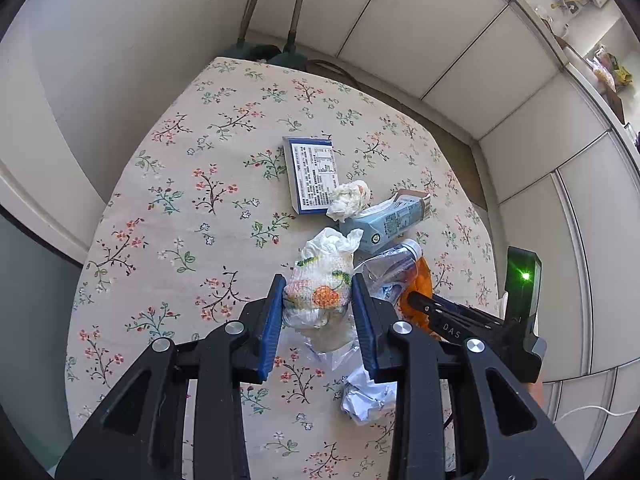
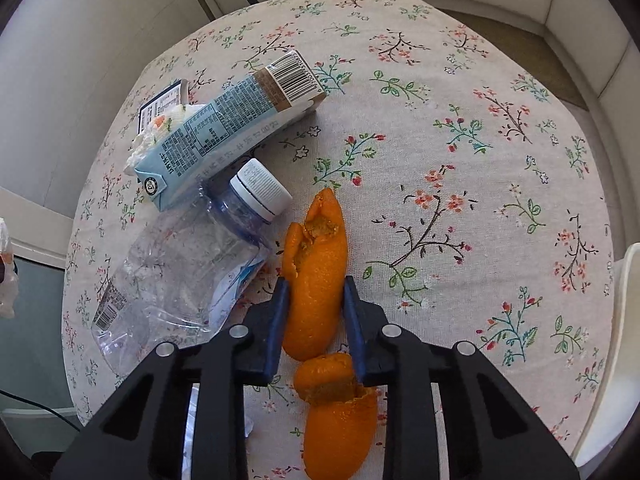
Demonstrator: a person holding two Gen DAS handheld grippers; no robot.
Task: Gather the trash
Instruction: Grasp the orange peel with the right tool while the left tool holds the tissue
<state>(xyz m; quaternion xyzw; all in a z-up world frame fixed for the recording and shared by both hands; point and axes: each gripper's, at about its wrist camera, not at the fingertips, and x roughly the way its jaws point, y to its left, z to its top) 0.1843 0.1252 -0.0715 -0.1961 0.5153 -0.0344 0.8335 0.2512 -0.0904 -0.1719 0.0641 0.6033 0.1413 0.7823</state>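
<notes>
My left gripper (image 1: pixel 318 290) is shut on a crumpled printed paper napkin (image 1: pixel 320 280), held above the floral tablecloth (image 1: pixel 180 208). My right gripper (image 2: pixel 314 292) is shut on an orange peel (image 2: pixel 316 264) low over the table; a second peel piece (image 2: pixel 340 412) lies under its fingers. A crushed clear plastic bottle (image 2: pixel 180 272) with a white cap and a light blue carton (image 2: pixel 224 128) lie to the left of the peel. In the left wrist view a crumpled tissue (image 1: pixel 350 198), a blue box (image 1: pixel 312 174) and a paper ball (image 1: pixel 368 398) also lie on the table.
The round table stands in a corner with white walls (image 1: pixel 100 60) and cabinet panels (image 1: pixel 520 92). Two mop handles (image 1: pixel 296 4) lean behind it. A white chair edge (image 2: pixel 624 320) is at the right.
</notes>
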